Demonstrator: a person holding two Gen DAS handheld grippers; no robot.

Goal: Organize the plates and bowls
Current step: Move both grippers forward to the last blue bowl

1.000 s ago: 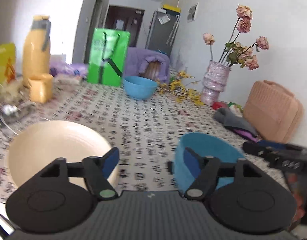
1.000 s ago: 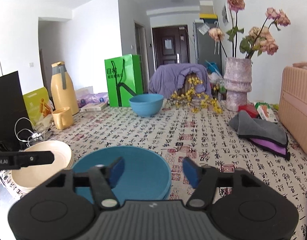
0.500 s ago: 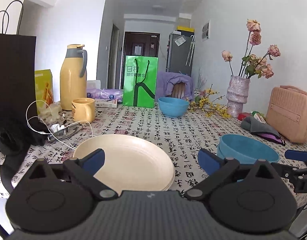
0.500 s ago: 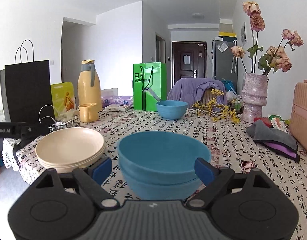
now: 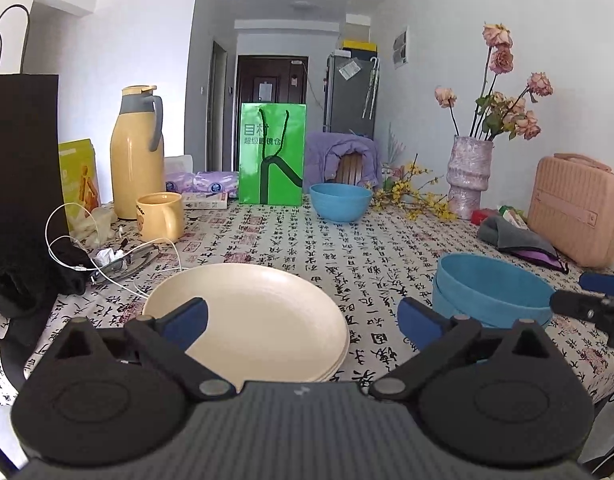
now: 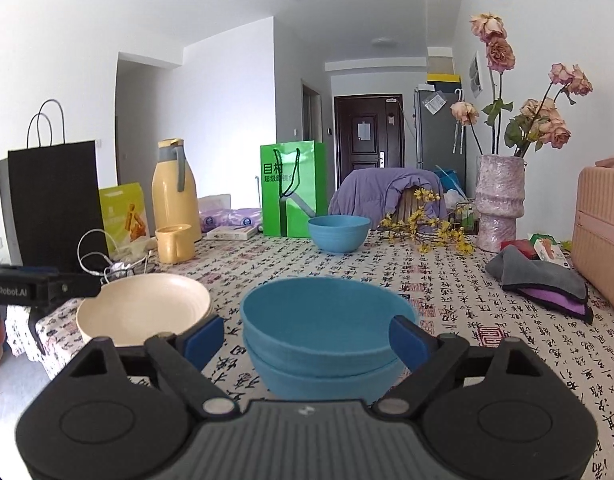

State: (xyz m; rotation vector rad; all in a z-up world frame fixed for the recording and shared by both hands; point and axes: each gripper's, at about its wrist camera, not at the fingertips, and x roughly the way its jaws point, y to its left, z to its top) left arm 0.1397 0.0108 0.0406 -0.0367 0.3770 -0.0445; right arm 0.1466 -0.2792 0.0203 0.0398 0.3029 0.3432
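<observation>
Both grippers stand wide and hold nothing, the left gripper (image 5: 303, 314) at six o'clock of the cream plates (image 5: 259, 312) and the right gripper (image 6: 307, 334) flanking the stacked blue bowls (image 6: 327, 332) on the table (image 6: 447, 280).

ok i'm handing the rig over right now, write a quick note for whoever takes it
Left gripper: jaws wide open, holding nothing, just short of the stack of cream plates.
Right gripper: jaws open on either side of the stacked blue bowls, not gripping them.
Both stacks sit side by side at the near edge of the table, plates on the left, bowls on the right.
Done: plates stacked, two bowls nested.
Left: a single blue bowl stands at the far side by the green bag; it likely belongs on the bowl stack.
</observation>
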